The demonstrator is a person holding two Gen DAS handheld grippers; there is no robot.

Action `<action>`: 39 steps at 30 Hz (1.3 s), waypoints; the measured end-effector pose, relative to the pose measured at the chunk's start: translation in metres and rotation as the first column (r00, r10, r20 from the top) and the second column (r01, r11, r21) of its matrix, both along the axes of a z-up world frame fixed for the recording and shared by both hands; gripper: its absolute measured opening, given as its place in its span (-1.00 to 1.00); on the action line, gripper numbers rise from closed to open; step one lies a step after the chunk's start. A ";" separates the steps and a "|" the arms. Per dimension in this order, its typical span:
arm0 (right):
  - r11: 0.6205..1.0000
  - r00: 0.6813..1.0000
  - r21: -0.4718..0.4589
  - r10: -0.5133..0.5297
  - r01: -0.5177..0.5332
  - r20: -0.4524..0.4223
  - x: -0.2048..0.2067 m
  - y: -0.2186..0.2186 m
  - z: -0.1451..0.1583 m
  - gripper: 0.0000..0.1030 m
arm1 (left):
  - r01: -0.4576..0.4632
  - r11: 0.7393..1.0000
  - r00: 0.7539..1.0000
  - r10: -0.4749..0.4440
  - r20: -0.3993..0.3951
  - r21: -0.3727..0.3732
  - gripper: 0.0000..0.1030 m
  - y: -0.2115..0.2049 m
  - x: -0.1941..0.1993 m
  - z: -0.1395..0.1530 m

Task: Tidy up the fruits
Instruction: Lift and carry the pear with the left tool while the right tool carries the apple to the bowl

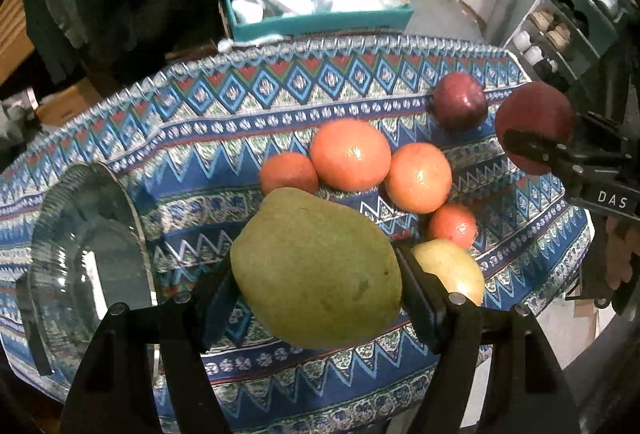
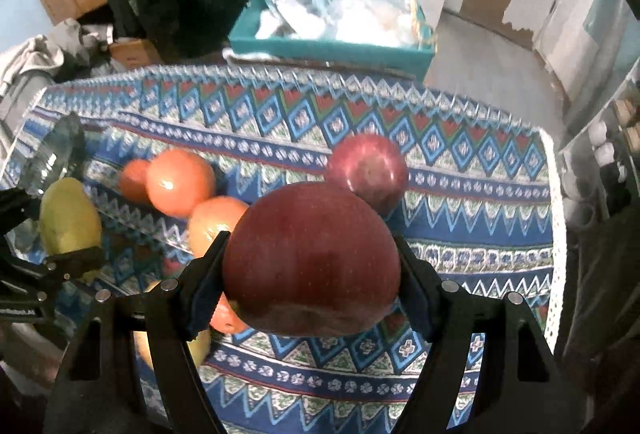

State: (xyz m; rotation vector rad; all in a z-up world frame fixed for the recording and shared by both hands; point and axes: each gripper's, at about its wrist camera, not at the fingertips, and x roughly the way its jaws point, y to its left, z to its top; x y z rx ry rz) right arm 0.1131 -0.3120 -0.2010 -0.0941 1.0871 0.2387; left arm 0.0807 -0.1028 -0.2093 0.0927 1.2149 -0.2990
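Fruits are being sorted two at a time: the left gripper (image 1: 318,274) has its fingers clamped on a green pear (image 1: 316,270), lifted clear of the table (image 1: 120,138) just right of the glass bowl (image 1: 80,246), likely its destination. The right gripper (image 2: 312,266) grips a red apple (image 2: 312,258) farther right of the bowl, past the oranges (image 1: 350,154) resting on the cloth.

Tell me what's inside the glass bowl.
The glass bowl looks empty: only patterned tablecloth shows through it. Its near lower part is covered by the left gripper, which holds the green pear.
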 end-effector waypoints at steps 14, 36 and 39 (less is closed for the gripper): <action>0.998 0.988 0.058 0.028 -0.038 0.152 -0.020 0.024 0.064 0.48 | 0.021 0.999 0.985 -0.014 0.169 -0.035 0.46 0.008 -0.012 0.059; 0.984 0.962 0.102 0.119 -0.147 0.245 -0.024 0.087 0.107 0.48 | -0.016 0.998 0.961 0.033 0.274 -0.065 0.46 0.052 -0.033 0.100; 0.981 0.960 0.107 0.134 -0.164 0.248 -0.022 0.098 0.111 0.48 | -0.029 0.997 0.958 0.048 0.282 -0.072 0.46 0.062 -0.036 0.103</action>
